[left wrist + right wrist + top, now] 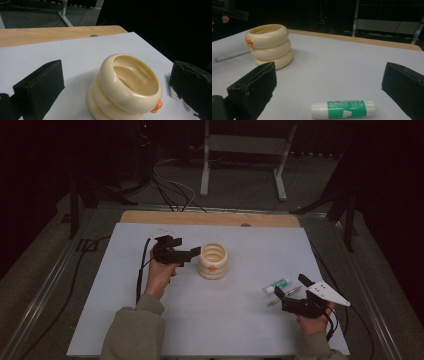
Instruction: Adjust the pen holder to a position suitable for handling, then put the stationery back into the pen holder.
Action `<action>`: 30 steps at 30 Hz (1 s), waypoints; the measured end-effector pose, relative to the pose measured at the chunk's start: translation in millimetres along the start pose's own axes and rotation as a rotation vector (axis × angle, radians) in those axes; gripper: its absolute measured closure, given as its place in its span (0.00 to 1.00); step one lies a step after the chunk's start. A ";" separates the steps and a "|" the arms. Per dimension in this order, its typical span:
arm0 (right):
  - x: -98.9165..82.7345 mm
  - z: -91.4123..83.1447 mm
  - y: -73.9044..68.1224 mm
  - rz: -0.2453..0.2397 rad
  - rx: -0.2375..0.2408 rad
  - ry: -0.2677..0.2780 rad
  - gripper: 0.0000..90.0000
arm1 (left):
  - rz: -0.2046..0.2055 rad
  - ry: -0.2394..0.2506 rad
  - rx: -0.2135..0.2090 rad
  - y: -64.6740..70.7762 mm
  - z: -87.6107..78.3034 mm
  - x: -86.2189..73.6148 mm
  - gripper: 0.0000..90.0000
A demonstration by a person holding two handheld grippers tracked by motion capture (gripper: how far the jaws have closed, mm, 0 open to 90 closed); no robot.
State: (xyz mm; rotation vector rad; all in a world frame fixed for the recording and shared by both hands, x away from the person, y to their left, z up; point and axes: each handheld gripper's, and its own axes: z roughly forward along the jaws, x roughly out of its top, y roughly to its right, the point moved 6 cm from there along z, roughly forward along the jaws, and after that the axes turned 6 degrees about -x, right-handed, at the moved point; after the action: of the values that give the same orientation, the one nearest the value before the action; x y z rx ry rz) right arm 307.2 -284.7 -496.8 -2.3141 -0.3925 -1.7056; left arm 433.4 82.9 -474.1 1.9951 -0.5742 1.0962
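Here the cream ringed pot [125, 87] sits untouched between the left gripper's [117, 85] wide-apart fingers [40, 87].

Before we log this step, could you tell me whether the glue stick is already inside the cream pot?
No, the glue stick lies on its side on the white table sheet, well apart from the cream pot.

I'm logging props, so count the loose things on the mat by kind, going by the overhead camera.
Cream ringed cup: 1
Green-and-white glue stick: 1
Thin pen-like stick, blurred: 1
Total: 3
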 end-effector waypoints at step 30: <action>-0.4 -0.3 1.1 0.008 -0.005 0.000 0.00 | -0.056 -0.013 0.076 -28.9 -51.0 -0.9 0.00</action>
State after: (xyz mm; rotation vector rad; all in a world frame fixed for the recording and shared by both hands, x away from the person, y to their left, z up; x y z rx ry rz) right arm 307.2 -285.9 -497.1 -2.3161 -0.3782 -1.7047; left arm 427.2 141.1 -469.9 2.0730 -0.4869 1.0859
